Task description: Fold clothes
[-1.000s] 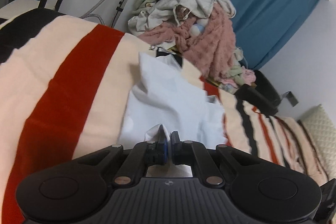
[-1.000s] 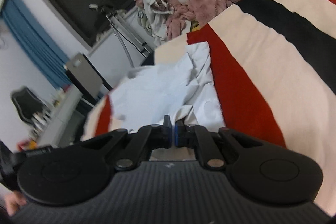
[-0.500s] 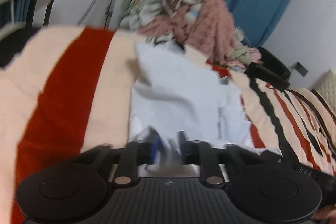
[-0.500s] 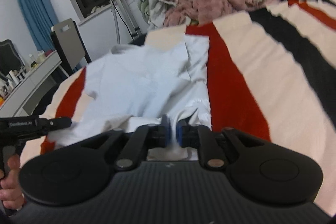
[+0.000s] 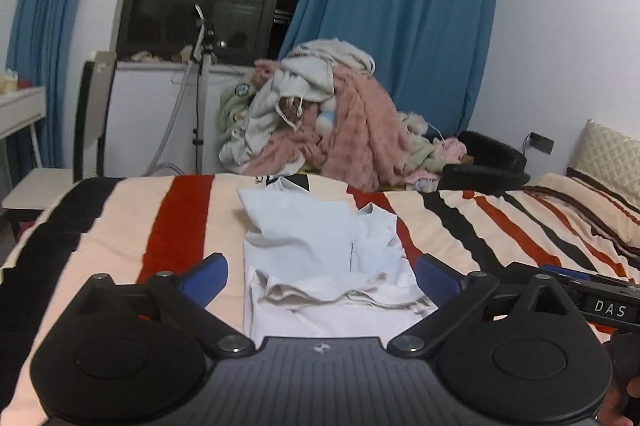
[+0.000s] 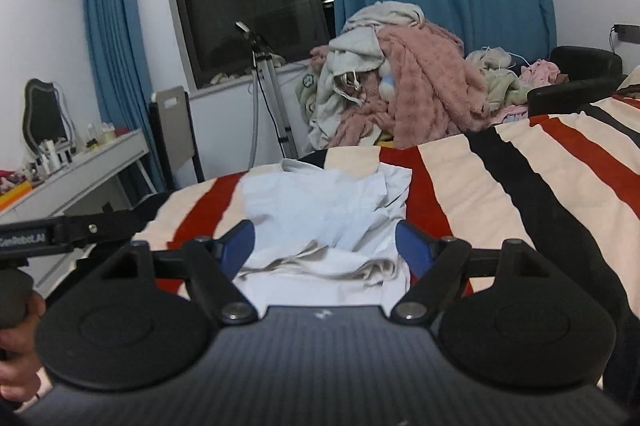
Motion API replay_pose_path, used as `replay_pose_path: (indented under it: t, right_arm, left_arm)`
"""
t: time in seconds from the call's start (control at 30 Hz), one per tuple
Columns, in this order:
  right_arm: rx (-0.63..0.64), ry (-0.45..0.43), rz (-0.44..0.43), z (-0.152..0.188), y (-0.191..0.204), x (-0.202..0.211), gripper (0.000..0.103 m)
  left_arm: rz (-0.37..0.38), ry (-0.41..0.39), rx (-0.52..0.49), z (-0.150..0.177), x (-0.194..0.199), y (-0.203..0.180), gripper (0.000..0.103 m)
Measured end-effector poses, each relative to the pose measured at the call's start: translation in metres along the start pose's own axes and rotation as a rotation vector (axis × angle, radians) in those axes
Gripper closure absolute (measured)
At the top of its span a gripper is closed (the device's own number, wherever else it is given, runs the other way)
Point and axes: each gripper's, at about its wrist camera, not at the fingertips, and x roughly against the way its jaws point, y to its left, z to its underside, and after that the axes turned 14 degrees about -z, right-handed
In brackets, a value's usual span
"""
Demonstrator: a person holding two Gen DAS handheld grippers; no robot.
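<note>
The left gripper [image 5: 322, 276] hangs with its blue-padded jaws spread wide, gripping nothing, above the near edge of the pale blue shirt [image 5: 316, 242], which lies partly folded and rumpled on the striped bedspread [image 5: 120, 226]. The right gripper [image 6: 325, 240] is likewise spread wide and empty over the same shirt [image 6: 320, 202]

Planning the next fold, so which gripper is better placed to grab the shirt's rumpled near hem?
Roughly even, slightly right gripper: open, centred over the white shirt; left gripper frames the same hem.
</note>
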Motion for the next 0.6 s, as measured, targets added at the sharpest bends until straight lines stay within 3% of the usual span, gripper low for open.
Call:
replay_pose_path:
  t: [0.27, 0.6]
  right_arm:
    - [0.032, -0.022, 0.046, 0.030, 0.019, 0.039, 0.024]
    - [0.064, -0.033, 0.067, 0.032, 0.020, 0.038, 0.024]
  left_arm:
    - [0.004, -0.053, -0.025, 0.039, 0.075, 0.000, 0.001]
    - [-0.018, -0.011, -0.006, 0.044, 0.067, 0.004, 0.001]
